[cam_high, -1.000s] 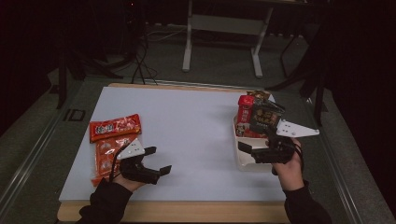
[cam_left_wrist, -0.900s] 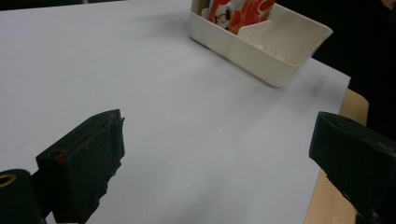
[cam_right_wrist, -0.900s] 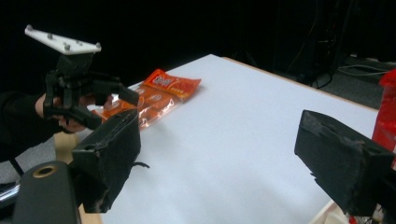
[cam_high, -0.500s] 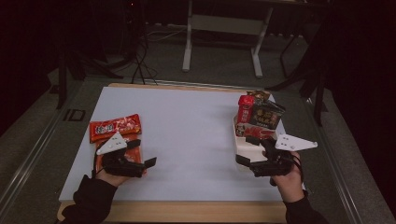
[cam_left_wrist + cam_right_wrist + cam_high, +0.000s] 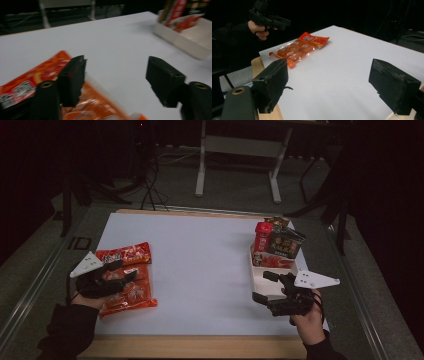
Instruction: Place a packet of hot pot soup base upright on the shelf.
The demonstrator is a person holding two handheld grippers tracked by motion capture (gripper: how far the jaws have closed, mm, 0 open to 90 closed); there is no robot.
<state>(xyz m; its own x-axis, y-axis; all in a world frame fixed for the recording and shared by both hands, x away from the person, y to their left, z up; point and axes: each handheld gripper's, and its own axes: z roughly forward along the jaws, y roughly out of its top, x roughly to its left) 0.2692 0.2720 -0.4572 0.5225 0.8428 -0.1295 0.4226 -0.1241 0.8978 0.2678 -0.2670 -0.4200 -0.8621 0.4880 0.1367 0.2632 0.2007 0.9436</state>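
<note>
Orange clear-windowed snack packet [image 5: 127, 292], glossy — left gripper [image 5: 125, 276] above, closing

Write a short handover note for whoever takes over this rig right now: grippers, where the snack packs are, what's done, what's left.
Left gripper: jaws have just been closing, above the orange snack bag, nothing gripped yet.
Right gripper: open, empty, by the near end of the white tray.
Red snack pack lies on the table beside the orange bag.
Done: several packs already stand in the tray.
Left, probably: grip the orange bag, carry it to the tray, then the red pack.
</note>
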